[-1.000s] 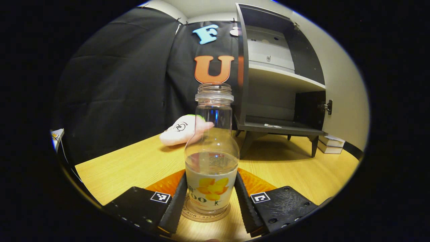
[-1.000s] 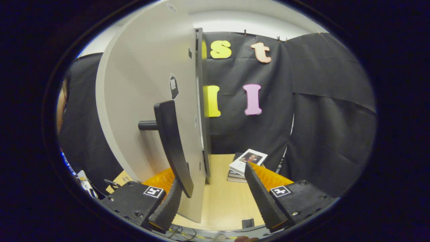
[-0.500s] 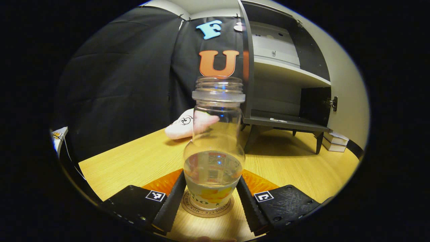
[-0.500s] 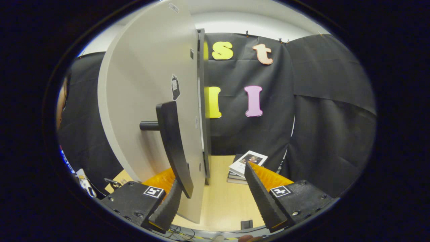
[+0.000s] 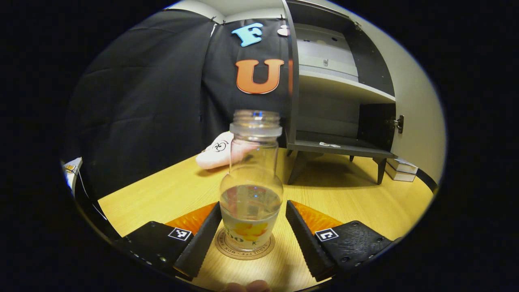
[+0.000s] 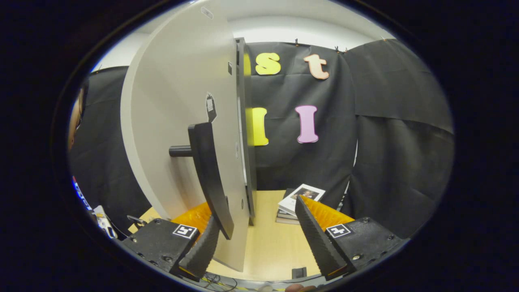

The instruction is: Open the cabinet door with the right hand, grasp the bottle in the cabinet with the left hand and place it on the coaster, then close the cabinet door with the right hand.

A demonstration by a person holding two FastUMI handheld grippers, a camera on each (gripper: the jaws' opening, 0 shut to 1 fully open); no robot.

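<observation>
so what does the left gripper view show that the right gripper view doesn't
Left gripper view: the bottle standing on the coaster between the open left gripper, the cabinet shelf, a plush toy.
Right gripper view: the door's handle, with the open right gripper straddling the door's edge.
Both: the cabinet door, the wooden table, the stacked books.
</observation>
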